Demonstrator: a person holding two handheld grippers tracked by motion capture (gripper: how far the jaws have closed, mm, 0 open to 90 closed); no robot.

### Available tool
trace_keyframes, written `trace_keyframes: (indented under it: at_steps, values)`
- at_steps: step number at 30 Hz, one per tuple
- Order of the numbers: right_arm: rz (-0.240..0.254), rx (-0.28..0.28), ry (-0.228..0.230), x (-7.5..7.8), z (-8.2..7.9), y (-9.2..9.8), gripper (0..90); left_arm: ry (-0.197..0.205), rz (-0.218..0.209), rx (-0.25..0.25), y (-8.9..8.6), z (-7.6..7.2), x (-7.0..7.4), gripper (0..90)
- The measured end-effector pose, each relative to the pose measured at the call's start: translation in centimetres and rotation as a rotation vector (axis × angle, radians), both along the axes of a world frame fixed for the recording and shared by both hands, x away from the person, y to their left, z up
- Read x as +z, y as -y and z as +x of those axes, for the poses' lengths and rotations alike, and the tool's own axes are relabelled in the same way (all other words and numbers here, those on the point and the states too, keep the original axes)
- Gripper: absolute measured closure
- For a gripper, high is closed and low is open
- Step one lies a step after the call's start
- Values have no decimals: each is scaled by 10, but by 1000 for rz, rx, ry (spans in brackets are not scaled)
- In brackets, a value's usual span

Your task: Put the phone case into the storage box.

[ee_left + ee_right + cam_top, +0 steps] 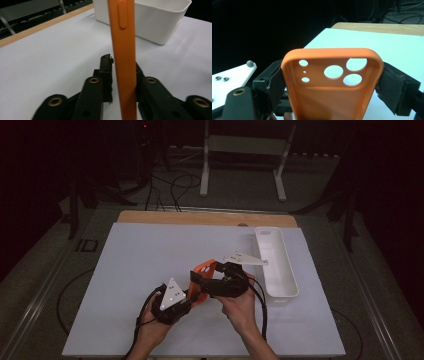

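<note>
Both hand-held grippers pinched the orange phone case (332,85): right hand-held gripper (207,282) across its width, left hand-held gripper (189,299) on its edge; a clean handover needed one steady grip.

Right gripper's fingers (395,91) clamp the orange phone case (332,85) edgewise.
</note>
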State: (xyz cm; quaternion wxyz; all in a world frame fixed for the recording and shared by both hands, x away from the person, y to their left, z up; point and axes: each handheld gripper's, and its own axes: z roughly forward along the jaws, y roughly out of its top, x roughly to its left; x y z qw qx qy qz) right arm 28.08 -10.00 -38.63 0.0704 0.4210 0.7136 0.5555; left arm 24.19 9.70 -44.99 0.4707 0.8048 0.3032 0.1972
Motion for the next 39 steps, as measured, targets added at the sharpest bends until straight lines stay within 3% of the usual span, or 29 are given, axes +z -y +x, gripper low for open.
trace_keyframes:
  at_steps: [20, 23, 27, 39]
  values:
    - [23, -4, -8, 0, -1, 0, 164, -14, -28, 63, -3, 3, 3, 284]
    - [18, -9, -3, -1, -1, -1, 164, -5, -32, 65, -3, 2, 4, 260]
    - [15, -13, -2, -2, 0, 0, 163, -2, -41, 79, -6, 3, 8, 153]
    - [11, -13, 2, -1, -1, 4, 162, 7, -48, 97, -15, 4, 14, 28]
